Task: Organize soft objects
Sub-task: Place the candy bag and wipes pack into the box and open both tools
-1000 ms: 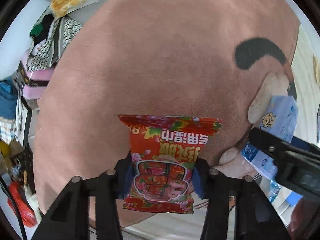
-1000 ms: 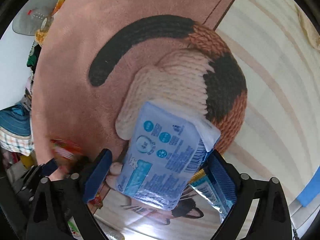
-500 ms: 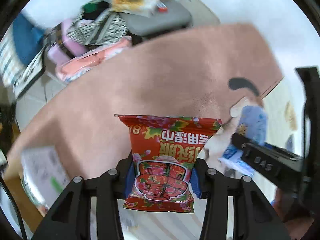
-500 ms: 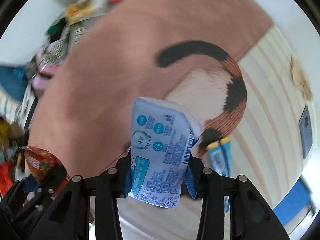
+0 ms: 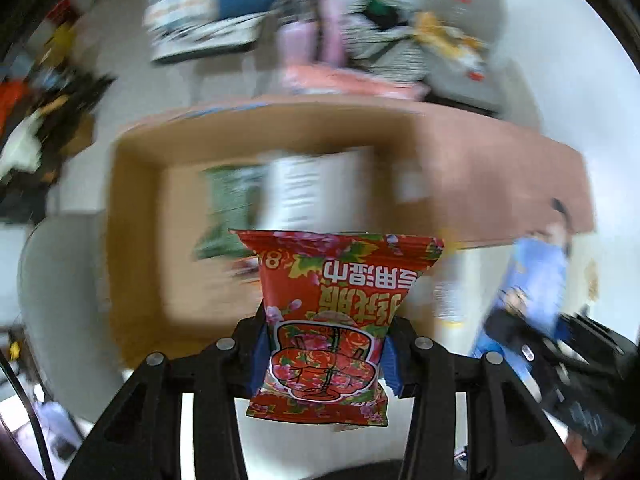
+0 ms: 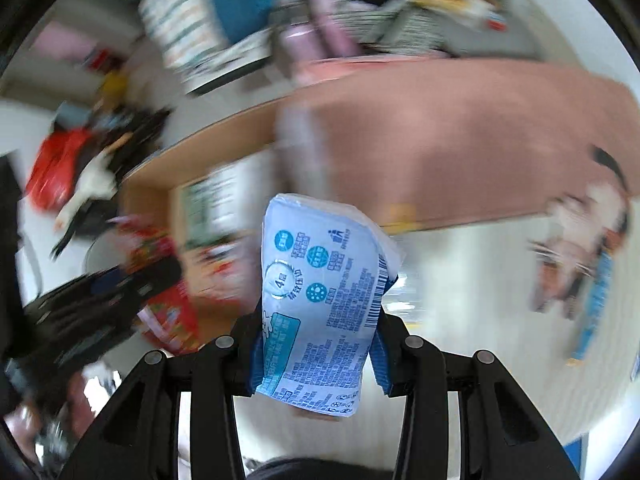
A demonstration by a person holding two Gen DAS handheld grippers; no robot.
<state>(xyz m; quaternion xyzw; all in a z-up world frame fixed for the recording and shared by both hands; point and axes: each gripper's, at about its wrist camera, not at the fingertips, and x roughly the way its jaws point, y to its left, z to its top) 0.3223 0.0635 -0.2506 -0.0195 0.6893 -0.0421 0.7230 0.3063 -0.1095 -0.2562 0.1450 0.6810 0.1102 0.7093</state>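
Observation:
My left gripper is shut on a red flowered tissue pack and holds it in the air above an open cardboard box. My right gripper is shut on a pale blue tissue pack, also held in the air. The box holds blurred packs, one white and one green. In the left wrist view the blue pack and right gripper show at the right. In the right wrist view the red pack and the box show at the left.
A pink rug with a cat pattern lies on the pale floor. Another blue pack lies by the cat. Piled clothes, bags and a grey chair stand behind the box. Both views are motion-blurred.
Both grippers have swung left away from the rug with their packs still held. The cardboard box has come into view in front of the left gripper.

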